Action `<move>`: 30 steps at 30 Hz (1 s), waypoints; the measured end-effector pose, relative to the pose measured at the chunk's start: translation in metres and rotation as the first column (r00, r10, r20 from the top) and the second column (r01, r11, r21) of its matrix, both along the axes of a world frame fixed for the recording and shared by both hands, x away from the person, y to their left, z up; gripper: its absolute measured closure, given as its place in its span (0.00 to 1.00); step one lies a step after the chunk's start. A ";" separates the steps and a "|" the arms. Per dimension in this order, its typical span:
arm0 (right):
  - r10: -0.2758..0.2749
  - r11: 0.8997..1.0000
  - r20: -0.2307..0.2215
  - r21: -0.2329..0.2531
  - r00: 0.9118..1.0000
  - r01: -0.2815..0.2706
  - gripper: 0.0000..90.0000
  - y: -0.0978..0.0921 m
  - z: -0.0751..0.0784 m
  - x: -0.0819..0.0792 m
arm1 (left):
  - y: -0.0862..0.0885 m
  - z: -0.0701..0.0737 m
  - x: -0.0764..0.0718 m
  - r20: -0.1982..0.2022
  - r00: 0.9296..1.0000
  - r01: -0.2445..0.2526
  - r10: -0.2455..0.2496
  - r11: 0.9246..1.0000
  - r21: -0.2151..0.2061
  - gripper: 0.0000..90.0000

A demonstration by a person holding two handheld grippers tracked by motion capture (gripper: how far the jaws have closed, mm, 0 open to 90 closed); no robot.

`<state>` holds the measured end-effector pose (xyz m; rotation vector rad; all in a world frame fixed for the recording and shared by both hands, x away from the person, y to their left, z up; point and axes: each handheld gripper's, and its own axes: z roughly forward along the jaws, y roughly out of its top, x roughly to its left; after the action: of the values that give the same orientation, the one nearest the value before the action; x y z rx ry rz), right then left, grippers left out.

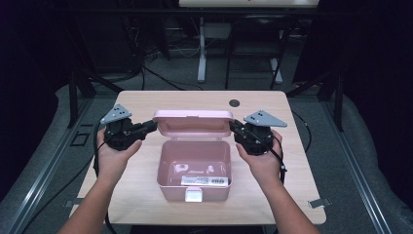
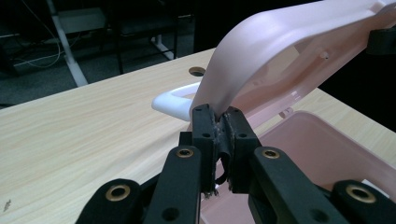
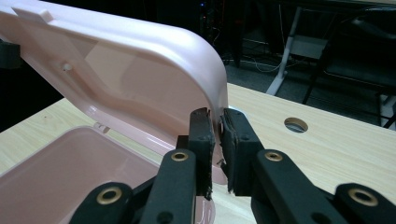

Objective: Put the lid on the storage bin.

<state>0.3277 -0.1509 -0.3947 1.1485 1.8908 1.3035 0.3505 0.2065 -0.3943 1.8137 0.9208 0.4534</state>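
Two grippers, left gripper (image 1: 148, 127) and right gripper (image 1: 235, 127), each pinch one end of the one pink box's (image 1: 194, 190) raised lid (image 1: 193, 123).

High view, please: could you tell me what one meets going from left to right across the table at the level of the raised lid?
left gripper → pink lid → right gripper. Each gripper is shut on one end of the lid, which belongs to the open pink box.

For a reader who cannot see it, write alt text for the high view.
Two hand-held grippers, left gripper and right gripper, each pinch a side edge of the raised lid of an open pink box on a wooden table. Small items lie inside the box.
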 end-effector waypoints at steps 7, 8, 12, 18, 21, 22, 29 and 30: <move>0.007 1.000 -0.001 0.004 1.000 -0.007 0.91 -0.001 -0.001 -0.004 | 0.000 -0.001 -0.003 -0.003 1.000 -0.001 0.001 1.000 -0.003 0.94; 0.009 1.000 -0.002 0.005 1.000 -0.009 0.91 -0.001 -0.001 -0.004 | 0.000 -0.001 -0.003 -0.001 1.000 0.000 0.000 1.000 -0.005 0.94; 0.005 1.000 0.001 0.005 1.000 -0.005 0.90 0.000 -0.002 -0.006 | 0.000 -0.002 -0.005 -0.002 1.000 0.001 -0.001 1.000 -0.008 0.94; 0.007 1.000 0.005 0.009 1.000 -0.007 0.89 -0.001 -0.003 -0.009 | 0.001 -0.002 -0.008 -0.008 1.000 0.010 -0.010 1.000 -0.011 0.93; 0.011 1.000 0.007 0.009 1.000 -0.011 0.87 -0.001 -0.004 -0.011 | 0.002 -0.003 -0.009 -0.011 1.000 0.014 -0.015 1.000 -0.023 0.93; 0.016 1.000 0.006 0.010 1.000 -0.016 0.87 -0.001 -0.004 -0.012 | 0.002 -0.003 -0.009 -0.008 1.000 0.017 -0.017 1.000 -0.021 0.93; 0.027 1.000 0.010 0.013 1.000 -0.027 0.86 -0.001 -0.004 -0.015 | 0.002 0.001 -0.013 0.001 1.000 0.009 -0.009 1.000 -0.017 0.92; 0.027 0.999 0.014 0.016 1.000 -0.027 0.86 -0.002 -0.004 -0.016 | 0.002 0.003 -0.015 0.002 1.000 0.011 -0.011 1.000 -0.014 0.91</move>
<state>0.3117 -0.1525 -0.3983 1.1232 1.8955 1.3407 0.3356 0.2082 -0.3913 1.8046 0.9103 0.4411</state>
